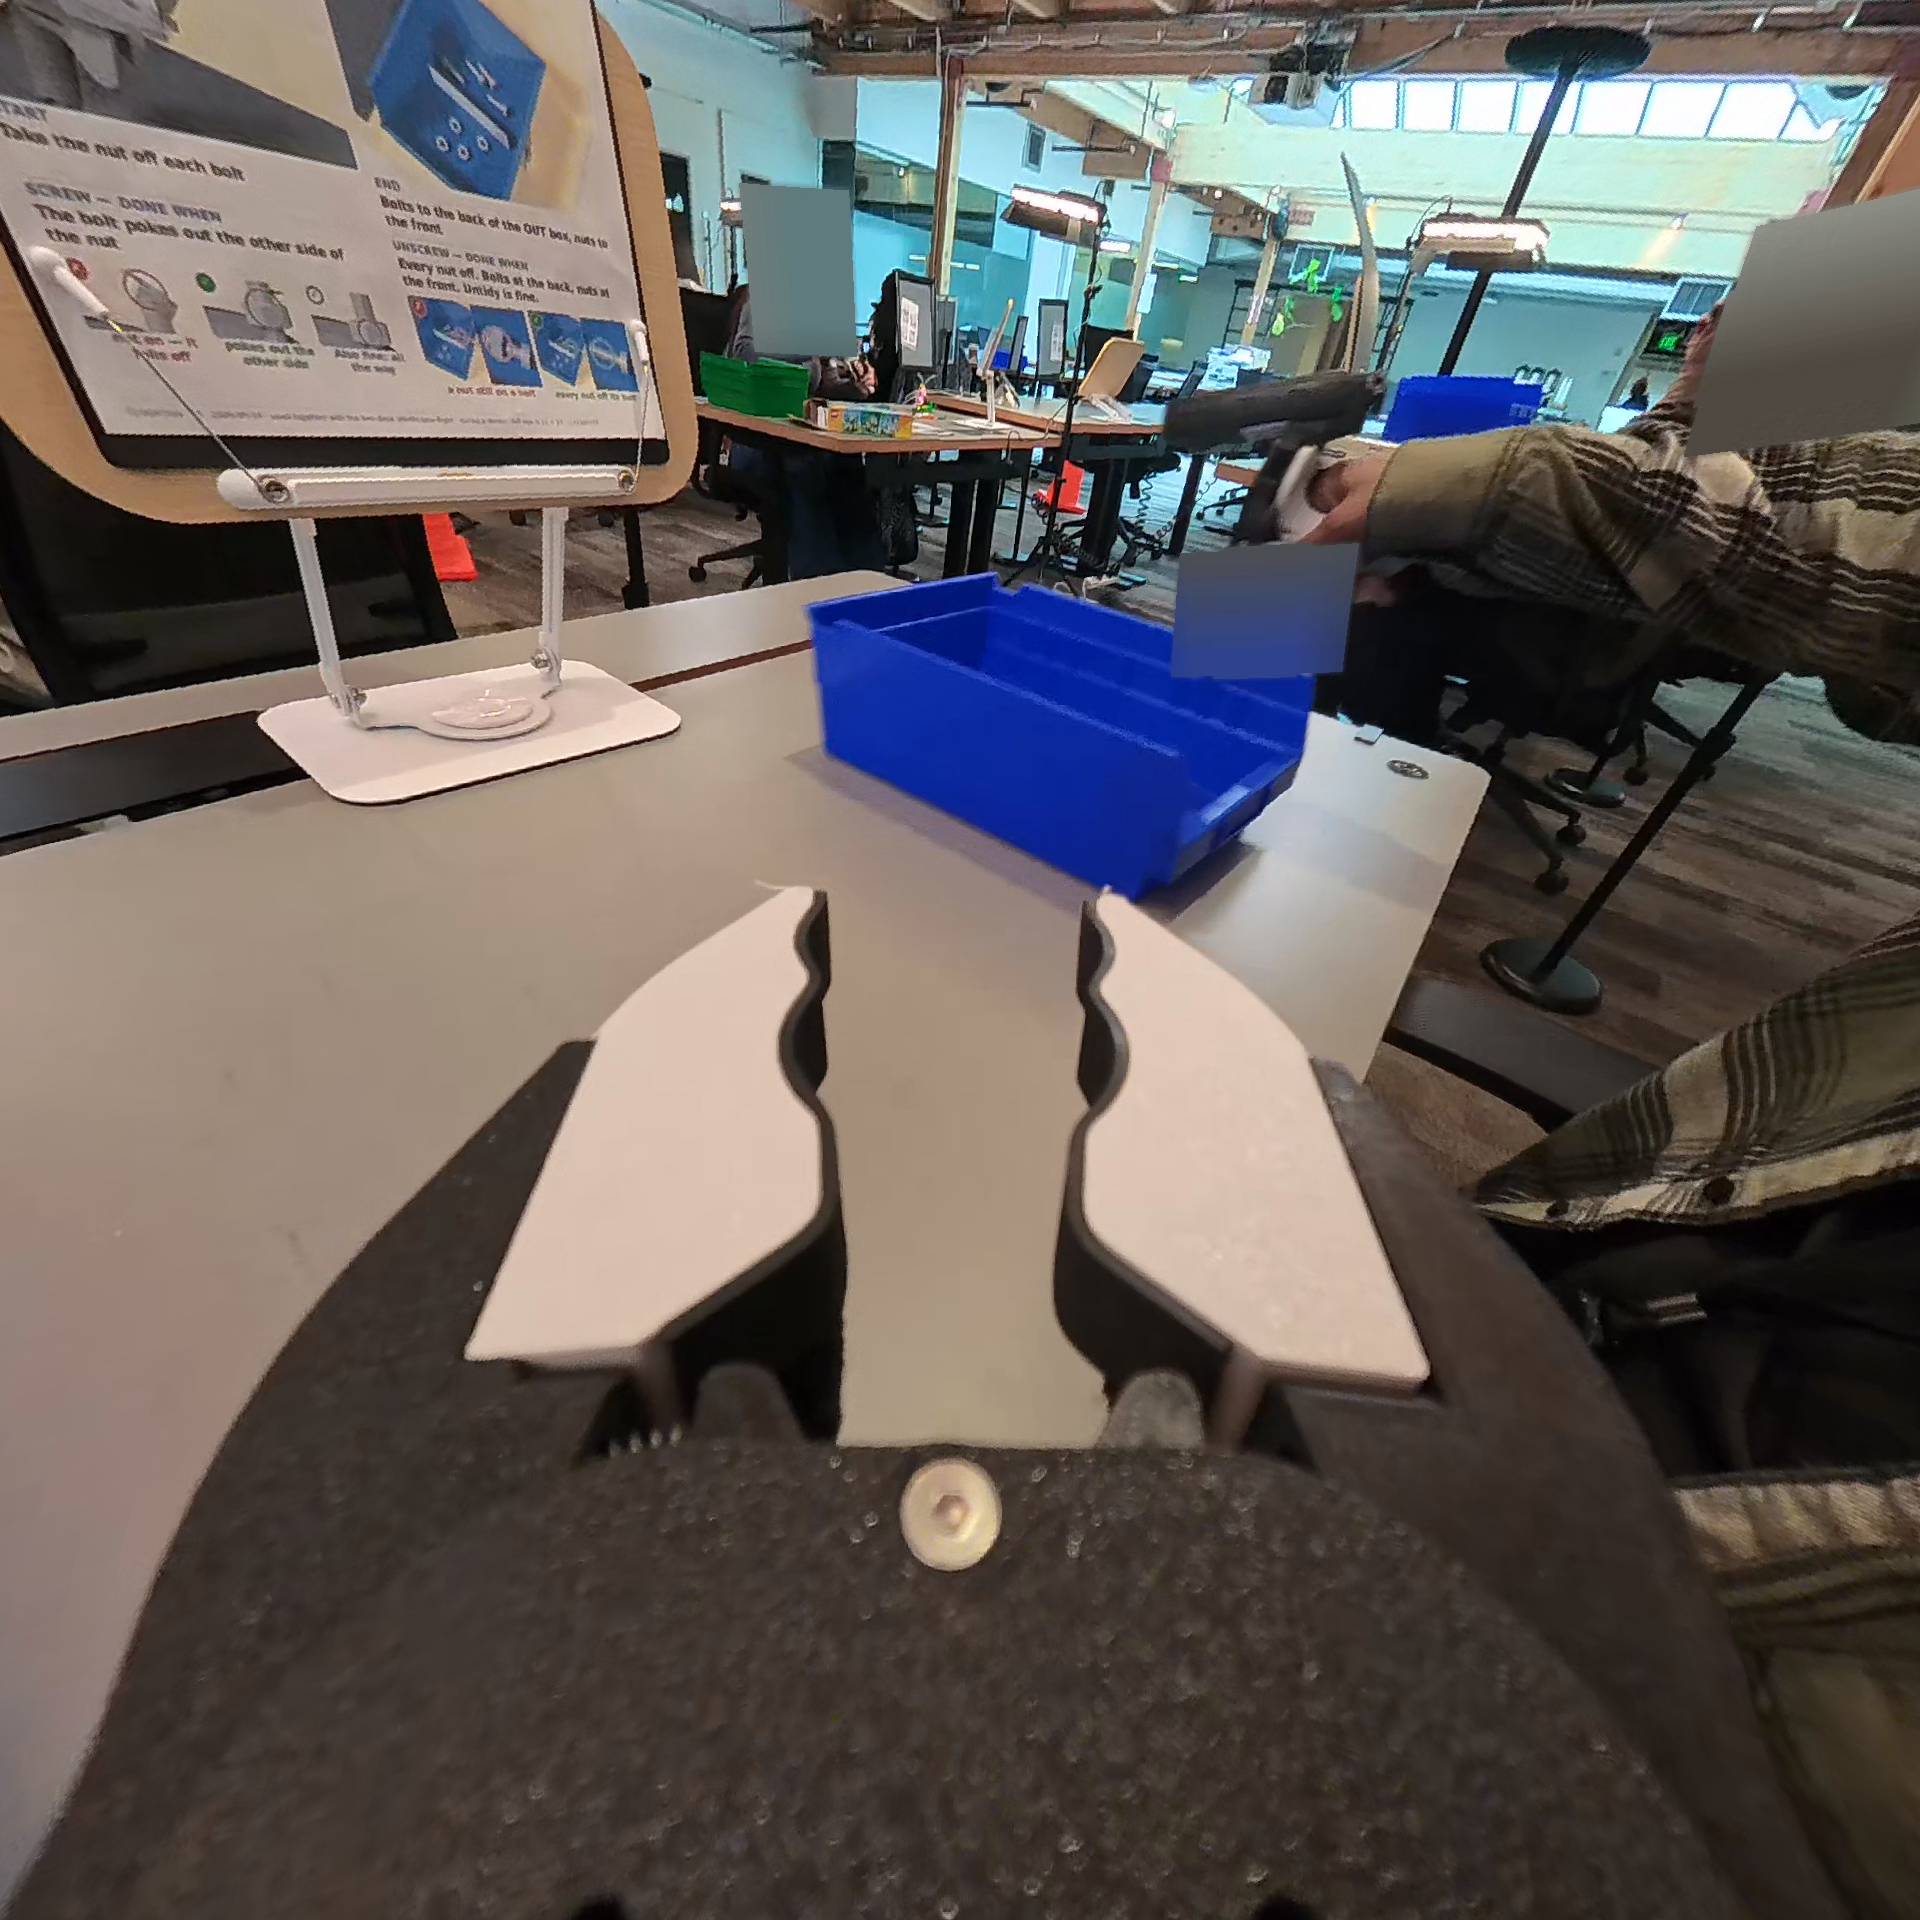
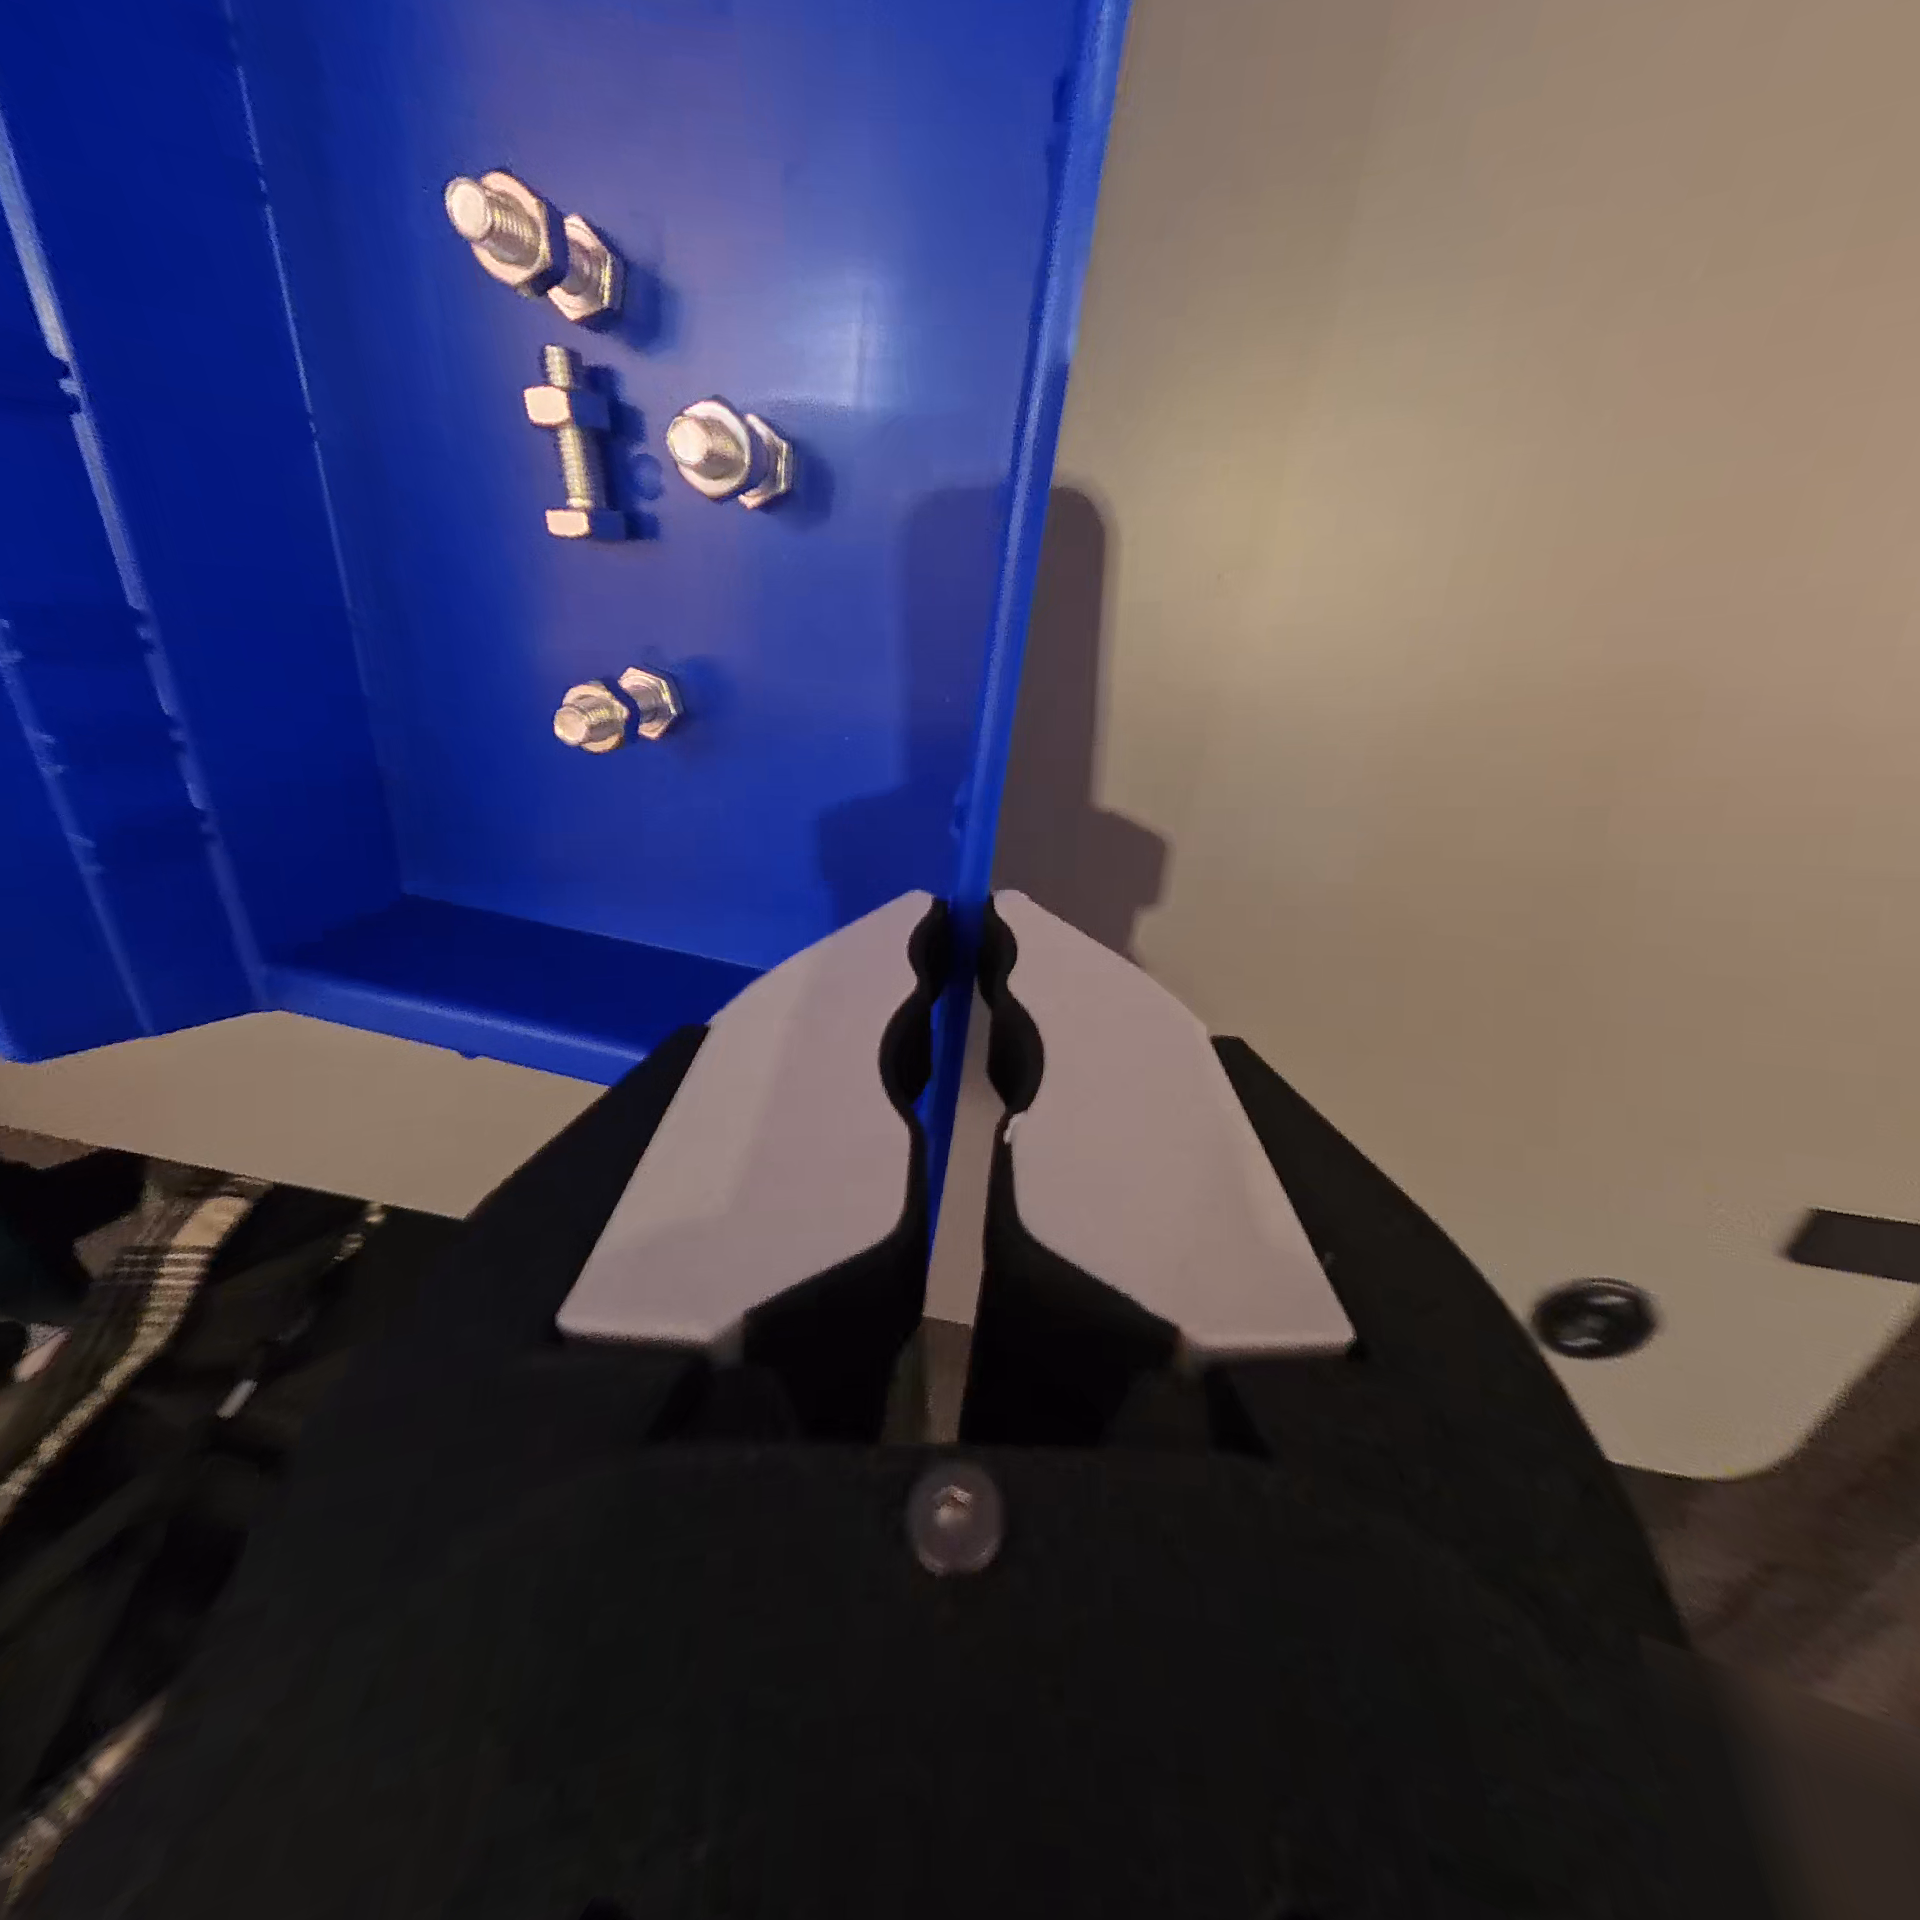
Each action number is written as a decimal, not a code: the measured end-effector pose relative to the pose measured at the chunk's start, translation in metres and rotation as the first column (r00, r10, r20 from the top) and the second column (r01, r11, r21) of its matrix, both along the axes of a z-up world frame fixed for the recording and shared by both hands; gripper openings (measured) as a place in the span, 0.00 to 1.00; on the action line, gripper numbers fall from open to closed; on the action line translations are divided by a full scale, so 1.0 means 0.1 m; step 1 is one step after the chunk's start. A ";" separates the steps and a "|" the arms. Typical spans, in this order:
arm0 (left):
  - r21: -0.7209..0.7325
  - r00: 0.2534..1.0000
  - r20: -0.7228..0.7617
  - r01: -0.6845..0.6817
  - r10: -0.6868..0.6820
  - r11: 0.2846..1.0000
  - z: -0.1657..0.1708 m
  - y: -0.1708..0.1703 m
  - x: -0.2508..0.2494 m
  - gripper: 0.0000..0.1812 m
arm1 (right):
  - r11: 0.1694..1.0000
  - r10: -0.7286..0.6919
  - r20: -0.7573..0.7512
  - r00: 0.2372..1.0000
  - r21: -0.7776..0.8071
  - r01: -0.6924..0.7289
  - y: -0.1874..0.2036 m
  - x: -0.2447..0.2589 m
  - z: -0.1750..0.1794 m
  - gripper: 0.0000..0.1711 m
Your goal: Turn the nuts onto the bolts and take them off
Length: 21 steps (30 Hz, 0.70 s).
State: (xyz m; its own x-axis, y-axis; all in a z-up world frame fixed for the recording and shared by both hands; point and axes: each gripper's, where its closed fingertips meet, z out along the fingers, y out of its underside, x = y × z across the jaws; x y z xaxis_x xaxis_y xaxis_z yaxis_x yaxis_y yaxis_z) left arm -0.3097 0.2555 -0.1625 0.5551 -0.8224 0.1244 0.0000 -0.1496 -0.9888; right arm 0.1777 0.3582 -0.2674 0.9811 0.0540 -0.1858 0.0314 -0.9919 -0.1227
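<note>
While the left gripper point(image 1: 954, 914) hung spread over the grey table point(image 1: 312, 1039), the right gripper point(image 2: 963, 914) apparently pinched the blue bin point(image 2: 914, 520) wall; four nutted bolts point(image 2: 574, 442) lay inside.

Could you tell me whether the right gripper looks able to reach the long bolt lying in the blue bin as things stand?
Probably yes: the right gripper hangs above the blue bin's open top, nothing covers the long bolt, but its jaws are nearly closed.
</note>
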 end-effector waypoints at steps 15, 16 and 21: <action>0.015 0.998 0.053 0.023 -0.023 1.000 0.10 -0.18 -0.16 0.23 | 0.990 0.129 -0.062 0.990 -0.041 -0.132 0.09 -2.13 0.02 0.04; 0.019 0.998 0.051 0.023 -0.024 1.000 0.11 -0.19 -0.16 0.23 | 0.989 0.138 -0.052 0.989 -0.045 -0.141 0.10 -2.23 0.02 0.04; 0.024 0.998 0.060 0.023 -0.025 0.999 0.14 -0.23 -0.18 0.24 | 0.984 0.164 -0.080 0.983 -0.064 -0.169 0.09 -2.72 0.03 0.04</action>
